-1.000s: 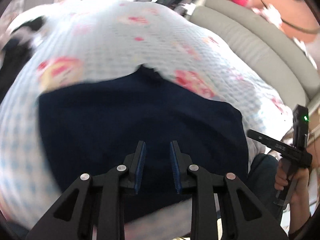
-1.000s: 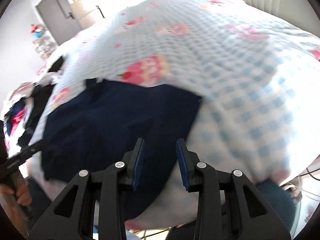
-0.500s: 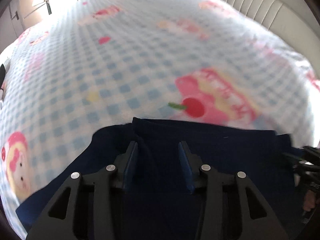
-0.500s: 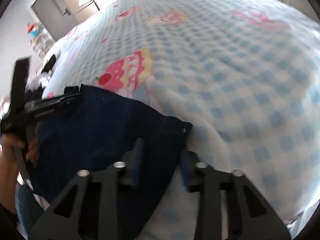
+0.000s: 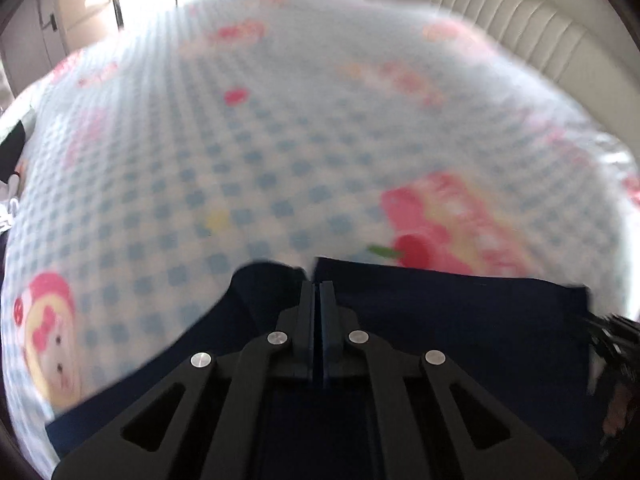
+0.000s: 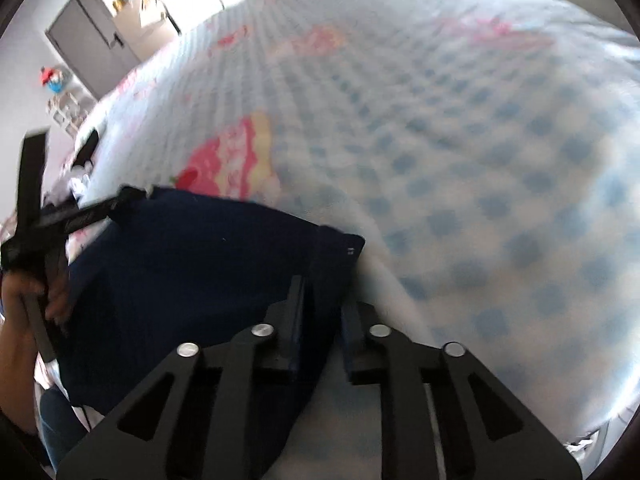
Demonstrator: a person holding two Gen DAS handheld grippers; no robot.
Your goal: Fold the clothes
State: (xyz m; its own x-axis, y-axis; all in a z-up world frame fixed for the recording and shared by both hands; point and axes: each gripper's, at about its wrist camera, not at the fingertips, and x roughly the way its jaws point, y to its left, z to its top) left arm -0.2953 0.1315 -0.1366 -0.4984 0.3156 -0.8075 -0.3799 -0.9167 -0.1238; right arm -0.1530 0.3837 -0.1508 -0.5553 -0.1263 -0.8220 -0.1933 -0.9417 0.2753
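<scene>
A checkered bed (image 5: 280, 152) carries the navy garment (image 6: 192, 264), its far edge running nine to three o'clock. Left tongs (image 5: 316, 292) pinch that edge, nearly closed; right tongs (image 6: 320, 292) grip the opposite corner, jaws slightly apart.

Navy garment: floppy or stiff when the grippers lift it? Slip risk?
Likely floppy: the navy garment lies flat and follows the bedspread, with a soft bulge beside the left gripper. Probably light, since it looks thin at its edges. Slip seems modest; the right gripper has a thicker edge between its fingers, though blur hides the contact.
</scene>
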